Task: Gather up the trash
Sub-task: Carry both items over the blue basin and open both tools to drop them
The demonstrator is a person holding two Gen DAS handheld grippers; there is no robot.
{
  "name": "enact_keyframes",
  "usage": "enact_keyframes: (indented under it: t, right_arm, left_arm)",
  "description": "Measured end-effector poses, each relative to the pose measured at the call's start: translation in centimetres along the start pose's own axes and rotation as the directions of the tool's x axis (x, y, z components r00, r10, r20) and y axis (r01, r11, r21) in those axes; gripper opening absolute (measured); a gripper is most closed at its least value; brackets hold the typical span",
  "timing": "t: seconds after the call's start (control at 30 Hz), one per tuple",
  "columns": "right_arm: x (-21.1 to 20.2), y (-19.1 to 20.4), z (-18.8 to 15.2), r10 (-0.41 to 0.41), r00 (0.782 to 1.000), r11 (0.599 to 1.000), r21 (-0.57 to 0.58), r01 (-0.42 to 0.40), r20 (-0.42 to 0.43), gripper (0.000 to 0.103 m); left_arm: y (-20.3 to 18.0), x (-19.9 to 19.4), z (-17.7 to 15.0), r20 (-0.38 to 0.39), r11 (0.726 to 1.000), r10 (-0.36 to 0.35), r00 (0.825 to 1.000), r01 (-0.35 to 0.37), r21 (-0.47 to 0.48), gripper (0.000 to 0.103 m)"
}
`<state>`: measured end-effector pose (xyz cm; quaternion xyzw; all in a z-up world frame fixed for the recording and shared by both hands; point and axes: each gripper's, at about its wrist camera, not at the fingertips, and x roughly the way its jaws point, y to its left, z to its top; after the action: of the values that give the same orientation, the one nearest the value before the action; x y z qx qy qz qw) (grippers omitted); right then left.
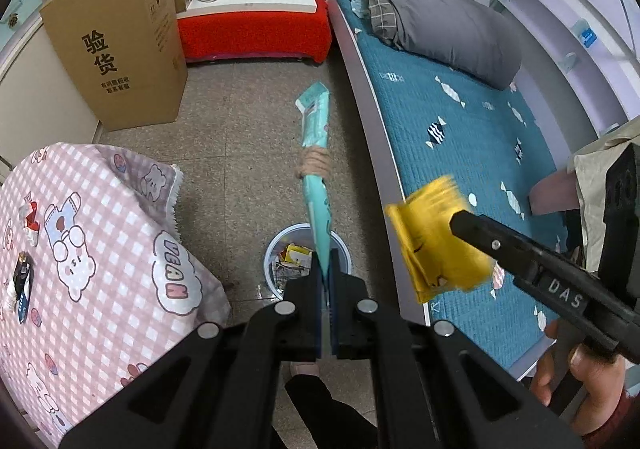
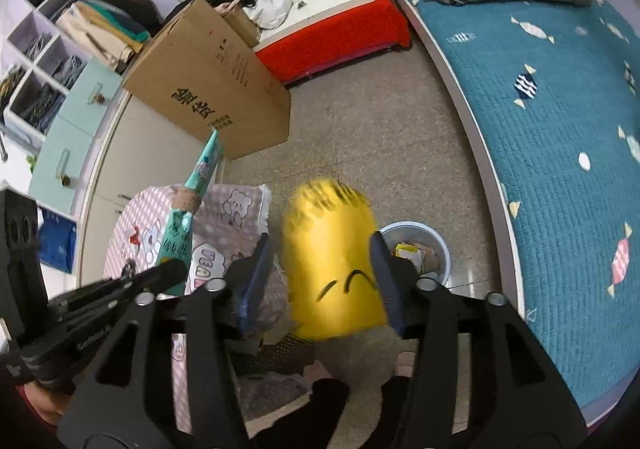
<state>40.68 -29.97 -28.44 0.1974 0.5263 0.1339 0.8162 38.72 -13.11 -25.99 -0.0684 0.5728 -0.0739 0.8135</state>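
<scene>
Carrying two wrappers toward bin, neither dropped yet.

Pinching teal wrapper (image 1: 316, 169) edge-on in left gripper (image 1: 326, 281), jaws pressed tight on it, directly over the bin (image 1: 276, 245). Holding yellow packet (image 2: 332, 261) between right gripper (image 2: 324, 281) fingers, spread wide around it, grip unclear through blur, hanging just beside the bin. Showing bin already part full of paper scraps and a yellow carton. Leaving small scraps (image 1: 22, 281) on checked tablecloth (image 1: 120, 209) beyond.

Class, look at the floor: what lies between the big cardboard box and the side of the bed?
In the left wrist view, only bare speckled floor separates the cardboard box from the bed; the held teal packet merely overlaps that stretch in the picture.
</scene>
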Motion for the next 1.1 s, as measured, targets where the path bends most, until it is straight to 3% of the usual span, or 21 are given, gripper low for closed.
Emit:
enact_keyframes:
  t: [0.03,0.17,0.73,0.9,0.97,1.0,1.03,1.1]
  right_arm:
    - [0.1,-0.4,0.1,0.001,1.000,1.000,0.016,-0.001,-0.003,0.063]
    - [0.0,-1.2,0.3,0.005,1.000,0.999,0.038,-0.005,-0.006,0.065]
    - [-3.1,-2.2,0.3,-0.042,0.997,0.999,0.037,0.039,0.072,0.069]
    - [-4.3,-3.1,0.2,-0.047,0.993,0.997,0.064,0.040,0.107,0.070]
    - [-4.7,-3.3,0.0,-0.049,0.992,0.997,0.073,0.041,0.118,0.070]
    - [-4.8,-3.5,0.0,-0.052,0.991,0.996,0.076,0.043,0.120,0.070]
    - [-4.9,-3.5,-0.1,-0.055,0.991,0.996,0.079,0.046,0.121,0.070]
    - [-5.0,-3.6,-0.3,-0.059,0.991,0.995,0.082,0.050,0.120,0.070]
  left_arm:
    - [0.0,0.1,0.0,-0.001,1.000,0.001,1.000,-0.001,0.000,0.002]
    - [-0.2,0.2,0.0,-0.008,1.000,0.008,1.000,-0.008,0.003,0.002]
    - [-2.8,1.4,0.1,-0.044,0.998,-0.001,0.999,0.003,0.058,0.003]
    - [-4.2,1.4,0.6,-0.017,0.995,-0.014,1.000,0.016,0.100,0.003]
    - [-4.6,1.5,1.0,0.002,0.994,-0.012,1.000,0.011,0.105,0.015]
    - [-4.6,1.7,1.2,0.002,0.995,-0.001,1.000,0.000,0.100,0.041]
    - [-4.6,1.9,1.5,0.009,0.996,0.018,1.000,-0.019,0.088,0.060]
    - [-4.4,1.6,1.8,0.036,0.997,0.022,0.999,-0.025,0.075,0.061]
